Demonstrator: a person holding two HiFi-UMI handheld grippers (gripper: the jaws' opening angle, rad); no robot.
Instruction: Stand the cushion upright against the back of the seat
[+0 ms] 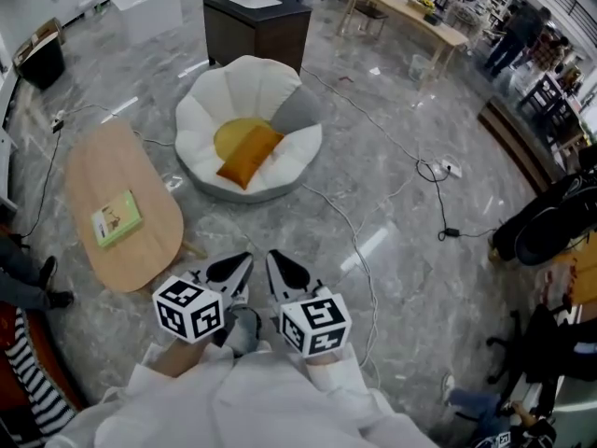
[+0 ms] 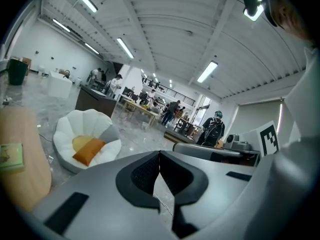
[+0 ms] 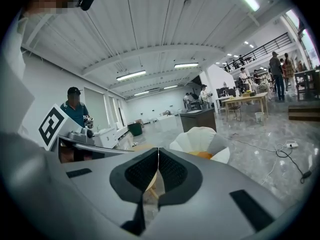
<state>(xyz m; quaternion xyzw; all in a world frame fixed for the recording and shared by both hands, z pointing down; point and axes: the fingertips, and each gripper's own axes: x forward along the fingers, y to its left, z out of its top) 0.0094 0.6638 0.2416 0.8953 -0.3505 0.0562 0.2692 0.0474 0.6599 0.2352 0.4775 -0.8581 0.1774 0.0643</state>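
Observation:
An orange cushion (image 1: 249,155) lies flat, slightly tilted, on the yellow seat of a white petal-shaped floor chair (image 1: 207,124) in the middle of the head view. The same cushion (image 2: 88,150) shows small at the left of the left gripper view; in the right gripper view only a sliver of orange cushion (image 3: 204,155) peeks over the chair's (image 3: 197,138) rim. A grey cushion (image 1: 297,110) leans at the chair's right back. My left gripper (image 1: 244,261) and right gripper (image 1: 275,259) hover side by side well short of the chair, both shut with nothing between the jaws.
A low oval wooden table (image 1: 112,171) carrying a green book (image 1: 116,217) stands left of the chair. A dark cabinet (image 1: 256,24) is behind it. Cables (image 1: 359,241) trail across the grey marble floor to a power strip (image 1: 448,168). People and tables fill the far right.

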